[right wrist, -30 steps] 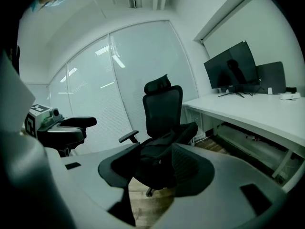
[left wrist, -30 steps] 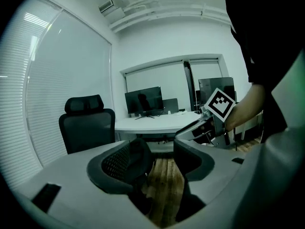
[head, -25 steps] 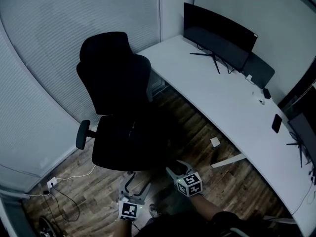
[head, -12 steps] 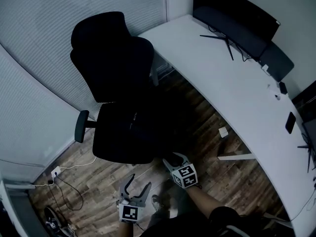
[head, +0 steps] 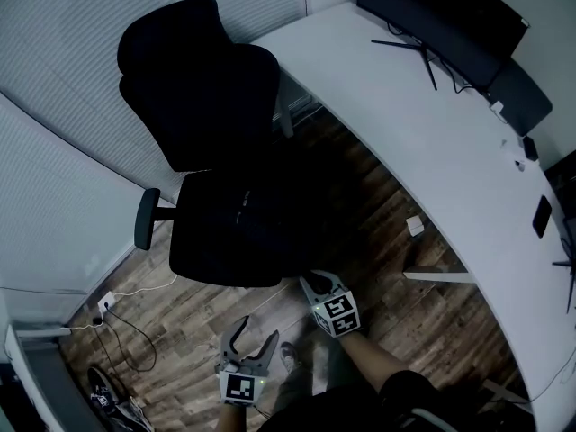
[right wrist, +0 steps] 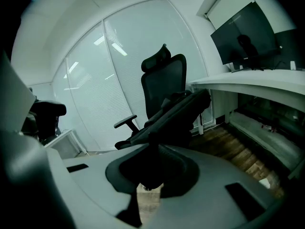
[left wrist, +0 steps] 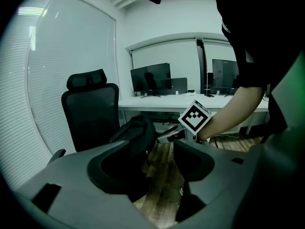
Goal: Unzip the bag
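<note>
While the black fabric bag [right wrist: 183, 109] lay on the black office chair [head: 193, 88], the right hand-held gripper [right wrist: 150, 178], jaws just closed, pinched a dark tab on it. The left hand-held gripper [left wrist: 159, 163] stood released. The only marking was a square code on the right gripper's marker cube [left wrist: 194, 117].

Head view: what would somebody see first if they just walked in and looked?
The big black office chair in the middle grabs the eye first, with a black bag on its seat. Next comes the long white desk curving along the right, a dark monitor at its far end. At the bottom, the left tongs stand open, and the right tongs have just been closing on a thin dark part of the bag.
</note>
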